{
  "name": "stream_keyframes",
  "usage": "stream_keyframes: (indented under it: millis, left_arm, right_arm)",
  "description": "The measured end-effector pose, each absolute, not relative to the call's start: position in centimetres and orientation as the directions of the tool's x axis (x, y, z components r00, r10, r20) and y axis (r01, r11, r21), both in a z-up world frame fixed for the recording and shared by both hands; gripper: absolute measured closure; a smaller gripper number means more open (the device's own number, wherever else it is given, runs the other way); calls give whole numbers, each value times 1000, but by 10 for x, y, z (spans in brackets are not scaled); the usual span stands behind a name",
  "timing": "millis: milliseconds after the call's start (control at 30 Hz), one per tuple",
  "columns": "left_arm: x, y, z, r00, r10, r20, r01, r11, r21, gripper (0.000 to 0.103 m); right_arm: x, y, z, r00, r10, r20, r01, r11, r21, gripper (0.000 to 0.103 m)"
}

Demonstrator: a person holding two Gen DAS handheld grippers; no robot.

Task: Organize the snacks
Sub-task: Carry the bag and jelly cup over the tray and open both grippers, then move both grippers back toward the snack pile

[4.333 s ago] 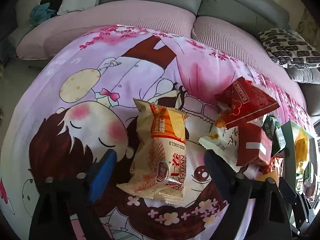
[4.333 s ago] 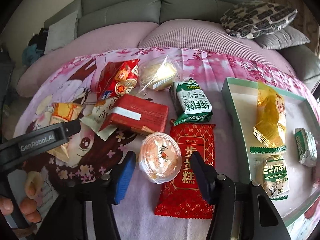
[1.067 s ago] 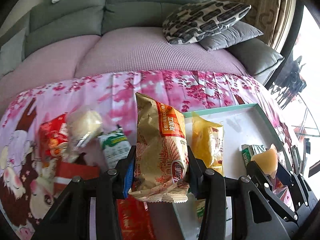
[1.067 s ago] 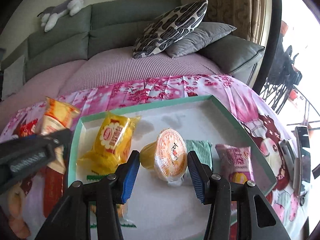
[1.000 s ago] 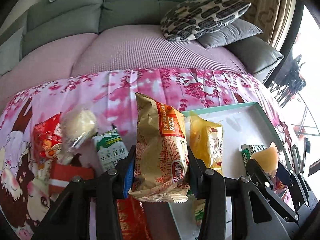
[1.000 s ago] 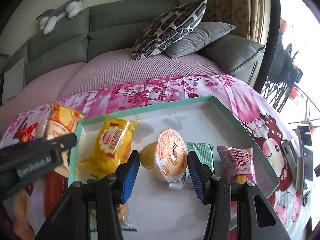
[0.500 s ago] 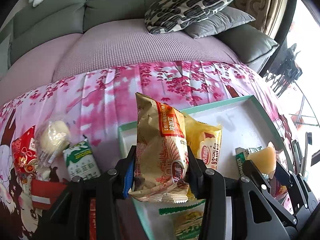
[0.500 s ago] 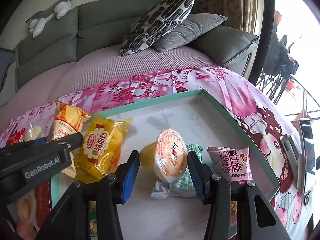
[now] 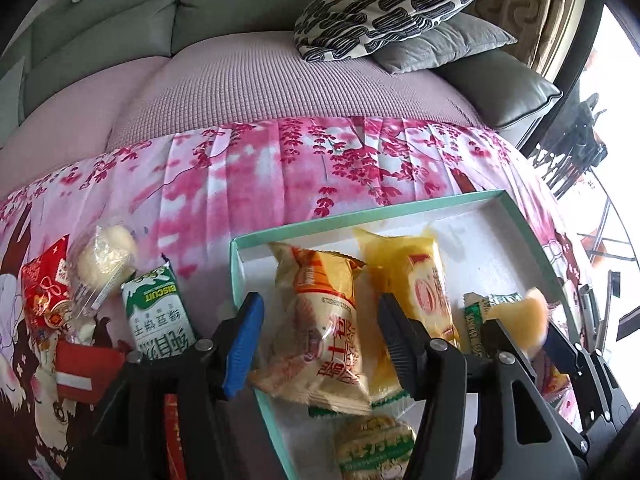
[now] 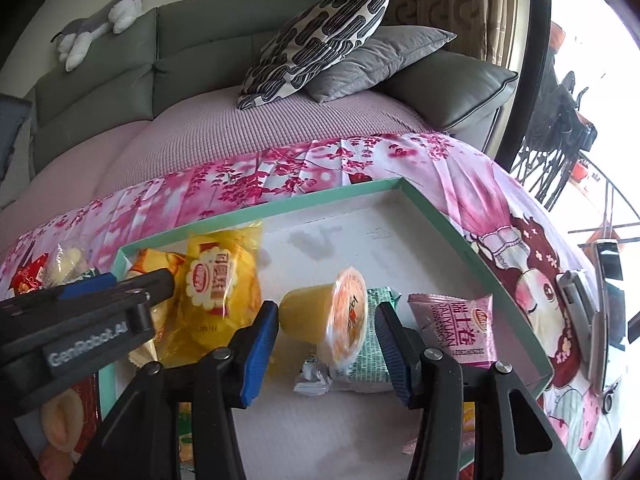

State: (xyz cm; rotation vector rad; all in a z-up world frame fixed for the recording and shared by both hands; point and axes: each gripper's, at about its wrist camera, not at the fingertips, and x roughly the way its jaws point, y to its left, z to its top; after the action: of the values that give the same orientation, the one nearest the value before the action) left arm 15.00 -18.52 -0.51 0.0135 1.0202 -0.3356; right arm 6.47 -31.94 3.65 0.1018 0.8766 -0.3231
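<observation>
While both claws are opening, beige packet [image 9: 320, 332] and jelly cup [image 10: 332, 316] lie released in tray [image 10: 500, 280]

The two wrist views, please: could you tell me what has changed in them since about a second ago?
Both grips were released over the teal-rimmed white tray. The left hand-held gripper is opening, and its beige-and-orange crinkled snack packet now lies in the tray. The right hand-held gripper is opening too; its orange jelly cup has tipped sideways between the jaws. The yellow packet and pink packet stayed put.
</observation>
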Motion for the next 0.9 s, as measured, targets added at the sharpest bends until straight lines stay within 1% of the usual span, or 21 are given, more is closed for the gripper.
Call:
stream_keyframes:
  millis: [33,167,233,267,300,333,367,400,433,500,600,767,800,833,900]
  left_arm:
    - [148,-184,-2,481,-271,-834,280,949,-147,42]
    - [144,-176,3,490,-244,-837,253,958,-132,42]
    - [141,-170,4,498,-227,-837,235,964,-122,42]
    - [139,-167,5,503,-221,-835,227,967,-119,41]
    - [136,-162,6,508,-212,-835,215,970,-116,34]
    - [134,-159,6,510,-206,-835,208,972,-113,25]
    - [133,-155,7,513,-203,-834,200,973,-113,23]
    - [130,-151,7,517,-201,-832,192,974,-115,22]
    - [129,-147,7,517,-197,-833,184,976,-117,22]
    - [126,-140,8,523,-187,-832,169,979,-114,22]
    - [121,-131,9,533,-172,-828,150,983,-108,17]
    - [113,-114,5,544,-138,-827,111,990,-93,17]
    - [112,-111,4,545,-136,-827,105,990,-93,16]
    - [111,-107,2,545,-134,-828,95,991,-98,16]
    - [109,-100,-2,541,-129,-831,72,992,-107,15]
  right_arm:
    - [64,-319,37,593,-237,-769,319,947,-47,43]
    - [62,-320,37,578,-238,-780,317,947,-53,40]
    - [61,-320,37,574,-238,-784,316,947,-56,35]
    - [60,-321,37,570,-239,-786,317,947,-57,34]
    - [60,-321,38,568,-236,-788,317,947,-56,33]
    - [59,-320,38,567,-235,-790,316,947,-55,32]
    - [59,-320,38,564,-234,-792,315,947,-56,32]
    - [58,-319,38,561,-235,-794,314,948,-58,30]
    - [58,-318,38,561,-235,-794,311,948,-62,24]
    - [56,-317,38,563,-236,-792,305,950,-66,15]
    - [56,-315,38,564,-232,-792,297,952,-67,14]
    - [55,-314,38,568,-229,-791,293,954,-65,8]
    - [55,-313,38,568,-226,-791,291,955,-63,7]
    - [55,-313,38,569,-222,-792,289,956,-61,2]
    - [55,-312,38,573,-216,-791,284,957,-56,0]
